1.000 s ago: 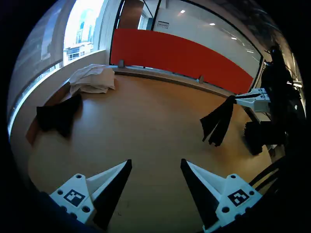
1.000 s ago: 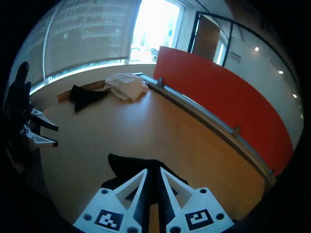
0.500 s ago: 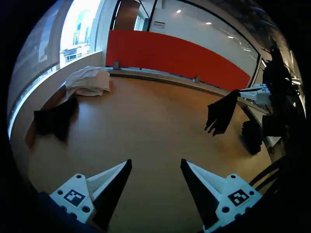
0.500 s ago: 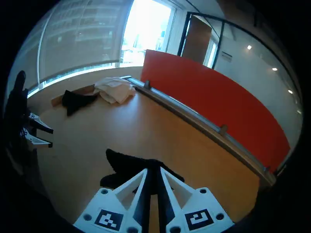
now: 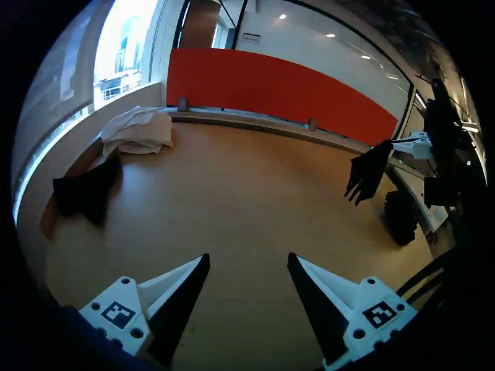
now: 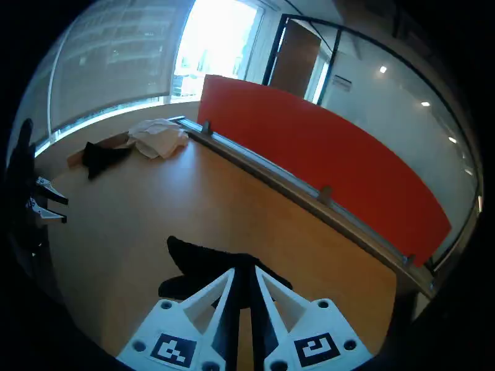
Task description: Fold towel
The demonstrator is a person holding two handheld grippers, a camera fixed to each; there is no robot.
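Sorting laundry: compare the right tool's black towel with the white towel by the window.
The black towel hangs pinched in the shut right tool; the white towel lies heaped on the table, untouched. The black towel is drawn narrow, the white towel bulky. Neither is neatly folded.

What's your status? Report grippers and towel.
Left gripper open, empty, over table. Right gripper shut on black towel, hanging in air. White cloth, second black cloth far off, clear.

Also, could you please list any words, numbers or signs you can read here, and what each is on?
No text can be read.
The wall plaque is too small to read.
The square markers on the left gripper and right gripper are patterns, not letters.
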